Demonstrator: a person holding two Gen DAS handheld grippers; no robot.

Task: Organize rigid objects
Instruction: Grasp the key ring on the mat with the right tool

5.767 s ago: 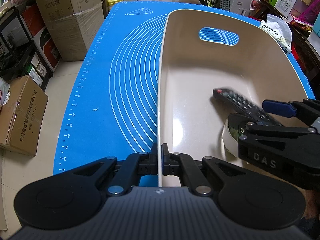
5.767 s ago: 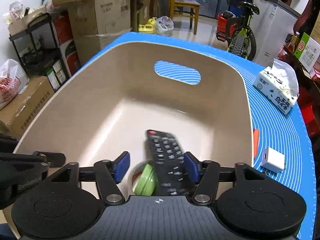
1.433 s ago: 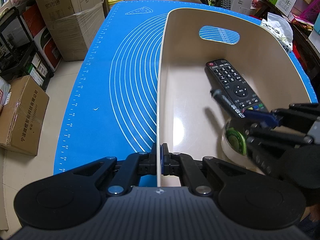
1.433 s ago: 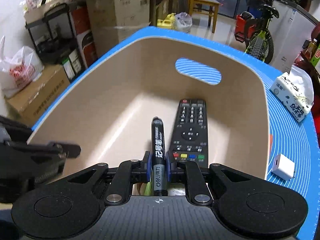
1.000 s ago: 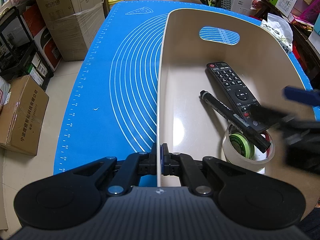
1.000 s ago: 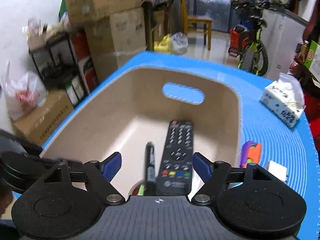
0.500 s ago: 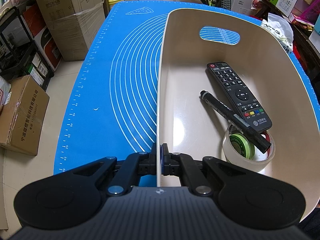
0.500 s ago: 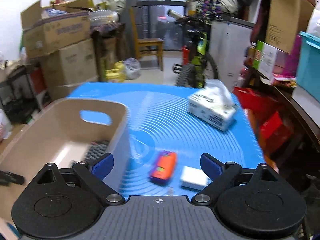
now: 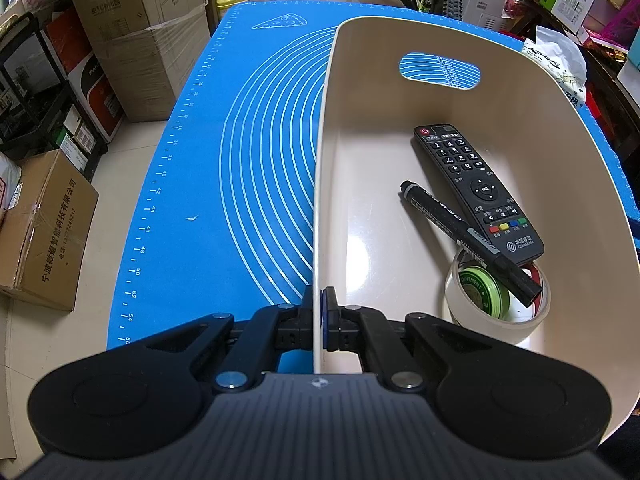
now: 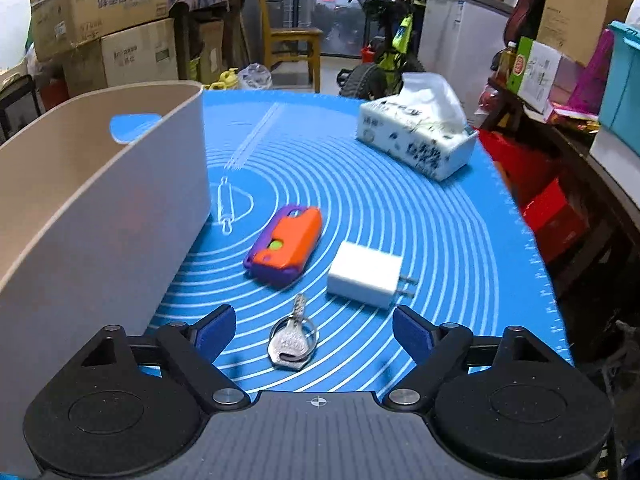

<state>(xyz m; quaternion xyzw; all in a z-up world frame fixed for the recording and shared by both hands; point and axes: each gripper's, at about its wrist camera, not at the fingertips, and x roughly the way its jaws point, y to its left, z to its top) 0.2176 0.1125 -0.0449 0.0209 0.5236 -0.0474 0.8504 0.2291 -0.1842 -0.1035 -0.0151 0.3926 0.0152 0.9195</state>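
Lying between the right gripper [image 10: 314, 330]'s wide-open jaws, the key [image 10: 291, 341] stays untouched; left gripper [image 9: 319, 320] pinches bin [image 9: 324, 152].

Cardboard boxes [image 10: 100, 20] are crowding the room's left side on a pale tiled floor [image 9: 120, 176]; a wooden chair [image 10: 294, 46] is standing beyond them before a dark window [image 10: 320, 4], a bicycle [image 10: 380, 56] leaning nearby.

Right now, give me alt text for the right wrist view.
The open right gripper hovers above a key on a blue mat, with an orange-purple gadget and white charger beyond, a beige bin left.
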